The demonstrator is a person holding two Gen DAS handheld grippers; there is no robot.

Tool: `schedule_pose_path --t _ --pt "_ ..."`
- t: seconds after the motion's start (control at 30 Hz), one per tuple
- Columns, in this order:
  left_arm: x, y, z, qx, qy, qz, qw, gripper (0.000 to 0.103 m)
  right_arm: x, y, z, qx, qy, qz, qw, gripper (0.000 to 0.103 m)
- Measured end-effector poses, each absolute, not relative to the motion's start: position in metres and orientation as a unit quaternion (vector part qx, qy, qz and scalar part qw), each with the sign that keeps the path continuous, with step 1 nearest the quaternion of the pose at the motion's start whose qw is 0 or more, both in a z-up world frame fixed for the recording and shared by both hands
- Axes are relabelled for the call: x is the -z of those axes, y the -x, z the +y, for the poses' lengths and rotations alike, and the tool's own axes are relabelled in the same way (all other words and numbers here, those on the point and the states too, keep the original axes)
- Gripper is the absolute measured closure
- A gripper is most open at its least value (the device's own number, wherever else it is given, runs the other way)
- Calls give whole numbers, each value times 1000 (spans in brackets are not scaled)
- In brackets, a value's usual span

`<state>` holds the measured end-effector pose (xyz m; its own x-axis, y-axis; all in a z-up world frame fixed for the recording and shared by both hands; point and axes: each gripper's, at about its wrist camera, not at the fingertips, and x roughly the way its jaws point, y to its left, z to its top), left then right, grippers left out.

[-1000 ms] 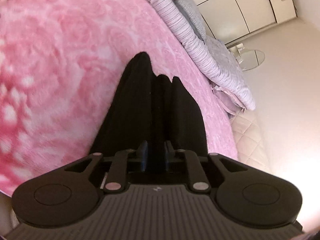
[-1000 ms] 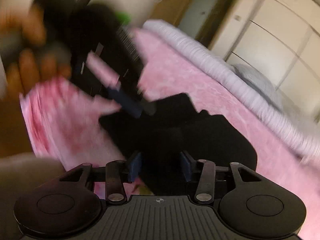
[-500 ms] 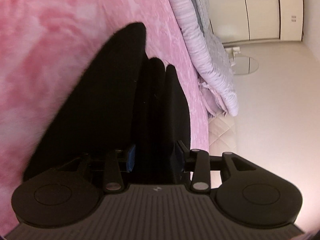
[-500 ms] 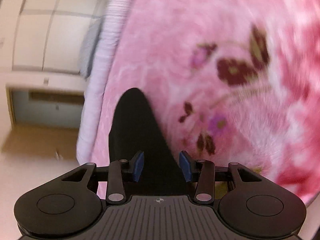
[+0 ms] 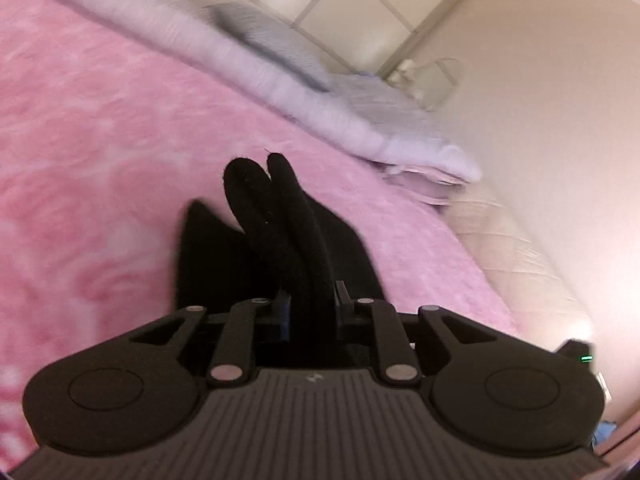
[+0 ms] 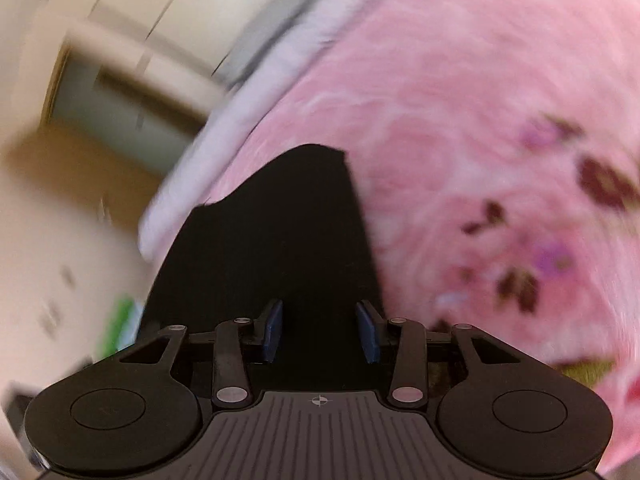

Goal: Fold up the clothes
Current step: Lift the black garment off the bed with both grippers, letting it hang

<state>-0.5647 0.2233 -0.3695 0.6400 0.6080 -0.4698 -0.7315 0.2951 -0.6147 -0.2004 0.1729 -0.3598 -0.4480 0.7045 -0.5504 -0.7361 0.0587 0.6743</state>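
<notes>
Left gripper (image 5: 310, 304) pinches bunched black garment (image 5: 280, 216) over the pink blanket (image 5: 100, 120); right gripper (image 6: 319, 330) gapes — probably gripping nothing, blurred — so cloth may droop unevenly.

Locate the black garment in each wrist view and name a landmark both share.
Left wrist: black garment at lower centre, rolled folds pinched in the left gripper.
Right wrist: centre, between the right gripper pads.
Shared landmark: pink blanket.
</notes>
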Motion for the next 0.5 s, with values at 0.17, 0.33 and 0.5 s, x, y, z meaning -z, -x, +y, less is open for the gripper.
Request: schedule_pose_path --t 0.17,0.33,0.5 --pt "410 590 230 -428 469 66 770 87 359 261 179 -722 120 400 552 63" --pt "425 599 232 -413 504 51 757 82 370 278 173 -732 139 346 570 56" --pt "422 617 226 -408 540 32 736 69 379 219 158 -689 8 490 534 52"
